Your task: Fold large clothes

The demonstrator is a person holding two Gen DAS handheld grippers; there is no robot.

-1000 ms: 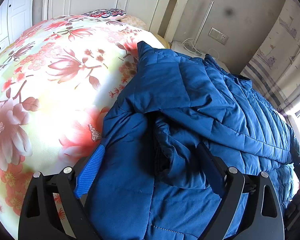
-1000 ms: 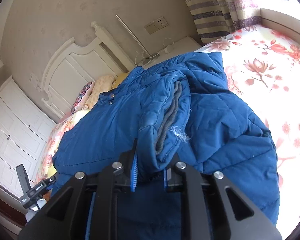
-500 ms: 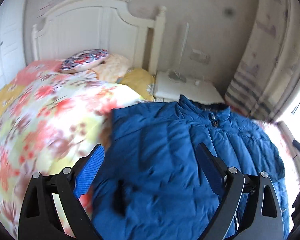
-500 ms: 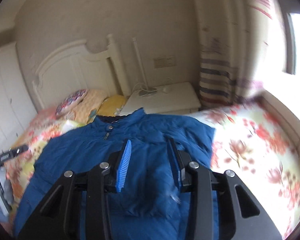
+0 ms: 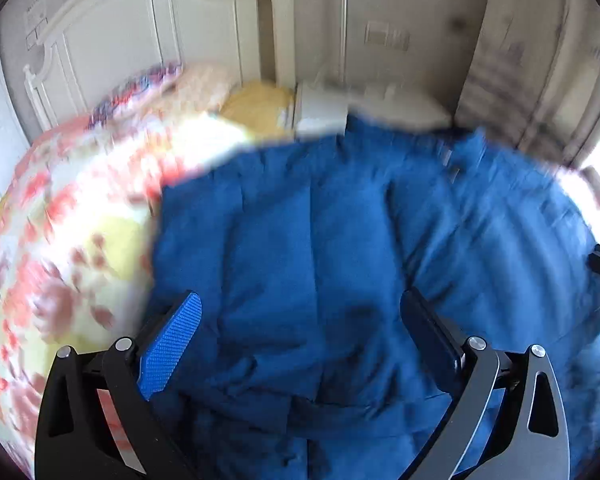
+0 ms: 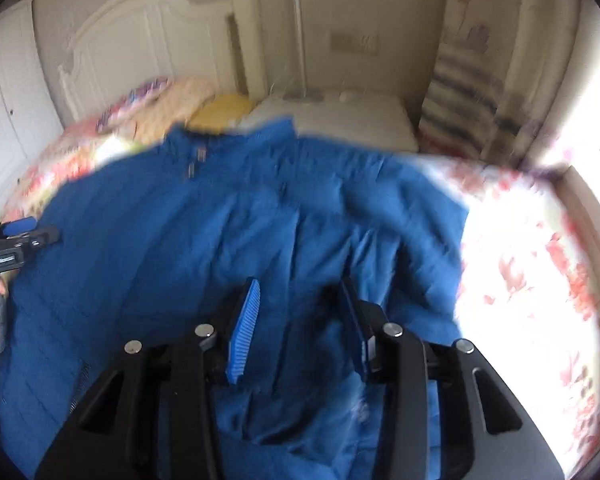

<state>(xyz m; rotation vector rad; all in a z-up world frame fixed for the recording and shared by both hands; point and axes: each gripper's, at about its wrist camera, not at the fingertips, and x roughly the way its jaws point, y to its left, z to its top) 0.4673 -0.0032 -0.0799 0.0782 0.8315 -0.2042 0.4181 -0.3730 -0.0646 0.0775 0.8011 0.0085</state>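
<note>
A large blue quilted jacket (image 5: 340, 240) lies spread on the bed, collar toward the headboard, with both sleeves folded in over its body. It also fills the right wrist view (image 6: 220, 232). My left gripper (image 5: 300, 316) is open and empty, hovering above the jacket's left half. My right gripper (image 6: 300, 300) is open and empty above the jacket's right half. The left gripper's tip shows at the left edge of the right wrist view (image 6: 16, 236). Both views are blurred by motion.
The floral bedspread (image 5: 68, 240) lies left of the jacket and also to its right (image 6: 532, 280). Pillows (image 5: 148, 88), a white headboard (image 5: 140, 32), a white nightstand (image 6: 352, 116) and striped curtains (image 6: 472, 92) stand behind.
My right gripper has let go of the sleeve cuff and opened. Both grippers have drawn back and up from the jacket, and both sleeves now lie folded over it.
</note>
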